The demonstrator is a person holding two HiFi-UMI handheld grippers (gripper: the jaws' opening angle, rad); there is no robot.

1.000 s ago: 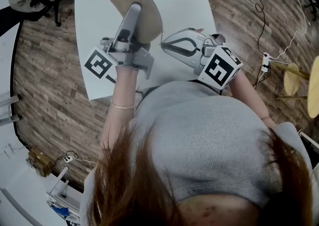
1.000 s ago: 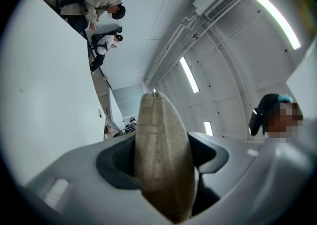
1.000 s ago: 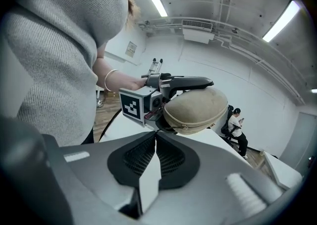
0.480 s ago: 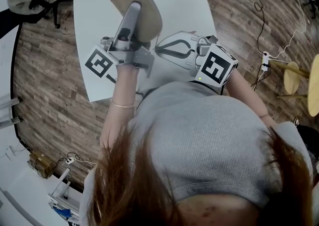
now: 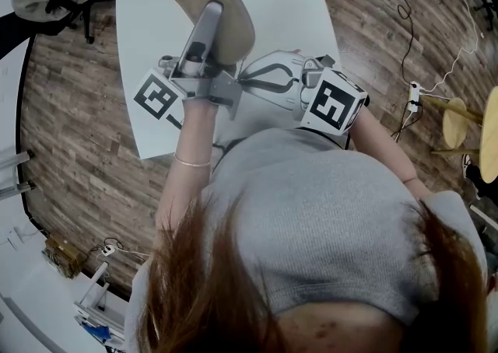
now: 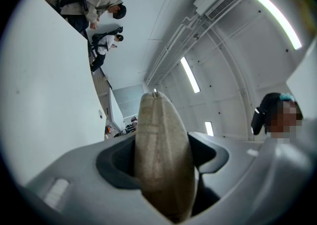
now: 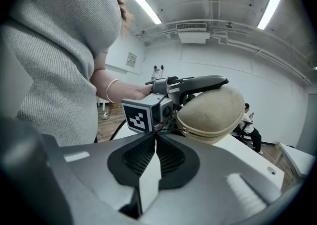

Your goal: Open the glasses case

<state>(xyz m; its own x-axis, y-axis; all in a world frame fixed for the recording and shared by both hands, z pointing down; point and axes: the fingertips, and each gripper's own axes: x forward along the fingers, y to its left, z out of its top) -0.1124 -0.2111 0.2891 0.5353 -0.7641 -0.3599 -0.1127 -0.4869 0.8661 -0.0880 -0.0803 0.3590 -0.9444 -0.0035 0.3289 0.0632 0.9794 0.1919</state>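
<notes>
We see the white table [image 5: 148,48] beneath the beige oval fabric glasses case [image 5: 226,13], our left gripper [image 5: 208,19] around the case, our right gripper [image 5: 243,78] just right of it.

One glasses case [image 5: 233,29] is counted. Two grippers are counted: one left gripper [image 5: 211,17] and one right gripper [image 5: 247,79]. Two marker cubes [image 5: 156,97] are carried, one per gripper. One white table [image 5: 288,1] is shown. One bracelet [image 5: 192,163] is worn. Two wooden stools [image 5: 456,112] are seen on the floor.

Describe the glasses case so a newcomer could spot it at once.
Start at the white table. Above it, the left gripper clamps the glasses case: a tan oval fabric shell with a zip, soft where the gripper is grey plastic.
</notes>
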